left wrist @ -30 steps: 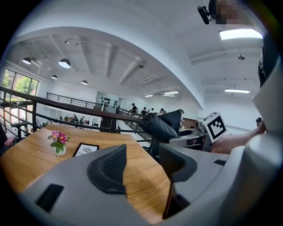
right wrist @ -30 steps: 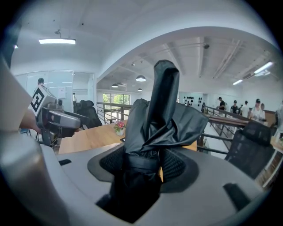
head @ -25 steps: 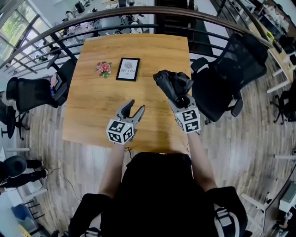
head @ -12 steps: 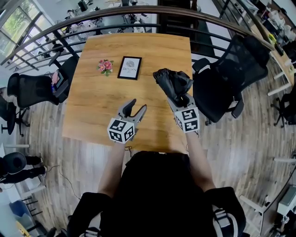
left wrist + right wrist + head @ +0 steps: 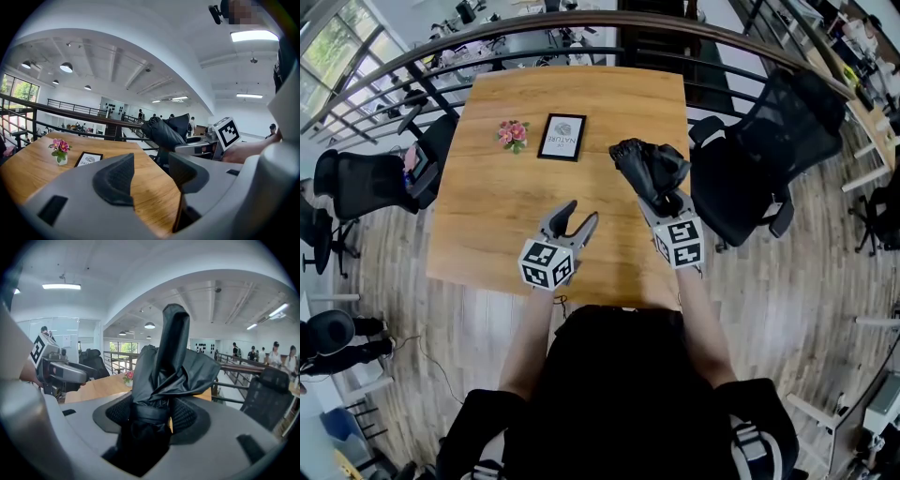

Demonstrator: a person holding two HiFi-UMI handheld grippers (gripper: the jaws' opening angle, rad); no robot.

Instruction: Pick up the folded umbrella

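1. Over the right-hand edge of the wooden table, the right gripper was clamped on the folded umbrella.
2. The right gripper view showed both ribbed pads pressed against the black bundle at its strapped band, one on each side. The jaws stood fairly wide because of the umbrella's bulk.
3. The umbrella ran lengthwise along the line in which the gripper pointed. Its lower end was sunk between the jaws, and its narrow end stuck straight out ahead.
4. From the head view, that long axis led away from the person and leaned slightly left, toward the far side of the table. Loose folds of fabric bulged around the middle.
5. The left gripper hovered above the near part of the table, well apart from the umbrella. Its jaws were parted, with only bare wood showing between them.
6. A small pot of pink flowers and a framed card stood side by side farther back on the table, and neither gripper touched them.
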